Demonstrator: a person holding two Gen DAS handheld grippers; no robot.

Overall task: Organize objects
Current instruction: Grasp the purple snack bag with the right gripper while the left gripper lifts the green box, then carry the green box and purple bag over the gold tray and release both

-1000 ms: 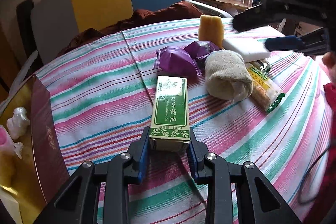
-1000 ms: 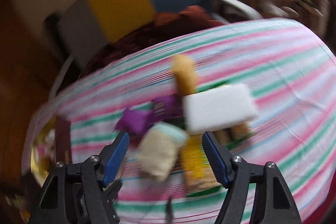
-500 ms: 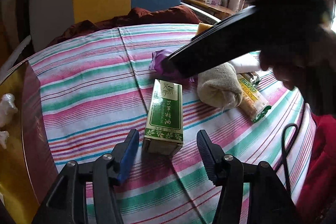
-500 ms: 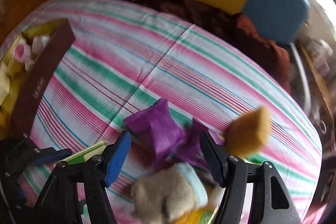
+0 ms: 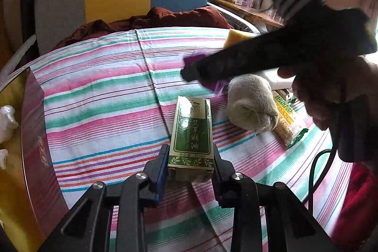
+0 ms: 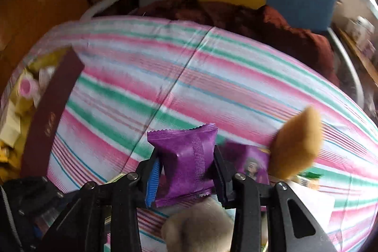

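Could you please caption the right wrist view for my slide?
Right gripper pinches a purple snack packet above the striped tablecloth.

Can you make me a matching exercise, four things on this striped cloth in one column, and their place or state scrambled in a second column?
Things:
1. green box
2. purple packet
3. rolled beige cloth
4. yellow sponge

Place or state:
A. lying loose on the striped tablecloth, between the box and a long yellow snack pack
B. pinched in the right claw
C. right of the purple packets, ungripped
D. clamped at its near end by the left claw

Pairs: 1-D, 2-B, 3-A, 4-C
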